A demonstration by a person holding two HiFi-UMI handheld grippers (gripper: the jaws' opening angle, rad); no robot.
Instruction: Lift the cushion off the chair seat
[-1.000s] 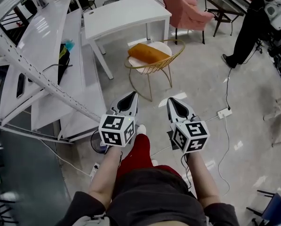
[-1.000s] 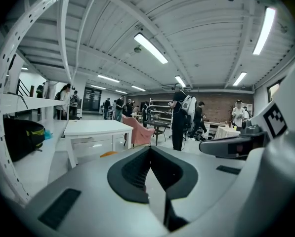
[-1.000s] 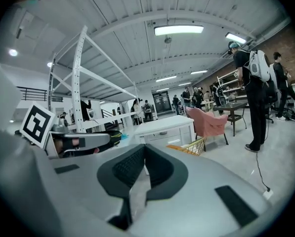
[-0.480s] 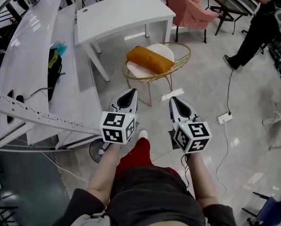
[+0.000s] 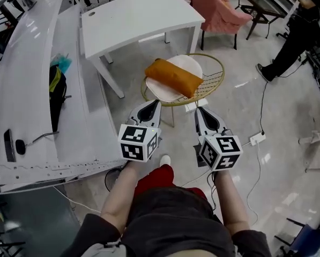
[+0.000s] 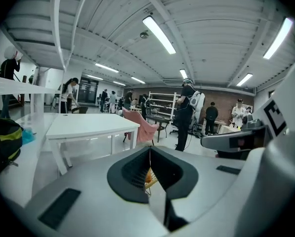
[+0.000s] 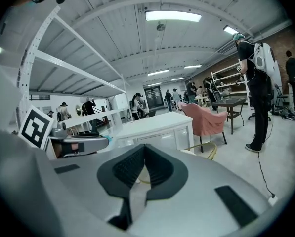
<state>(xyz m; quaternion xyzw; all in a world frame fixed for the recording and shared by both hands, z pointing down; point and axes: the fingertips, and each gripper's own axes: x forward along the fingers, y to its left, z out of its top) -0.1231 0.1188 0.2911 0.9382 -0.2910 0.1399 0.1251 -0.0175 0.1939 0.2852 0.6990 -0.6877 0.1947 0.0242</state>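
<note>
Left gripper (image 5: 151, 107) and right gripper (image 5: 202, 114) side by side, both with jaws pressed together, nothing between them. Just beyond the tips: gold wire chair (image 5: 216, 80), orange cushion (image 5: 173, 77) lying across its white seat, untouched. Behind it, white table (image 5: 143, 15); farther, pink armchair (image 5: 216, 9).

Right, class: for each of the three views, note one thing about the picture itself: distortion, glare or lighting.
Head view: wide-angle distortion bends the long white shelf, and the shiny floor carries pale glare patches. Left gripper view: a round fisheye image with black corners; the ceiling strip light burns out to white. Right gripper view: the same dark rim, and the ceiling light glares.
</note>
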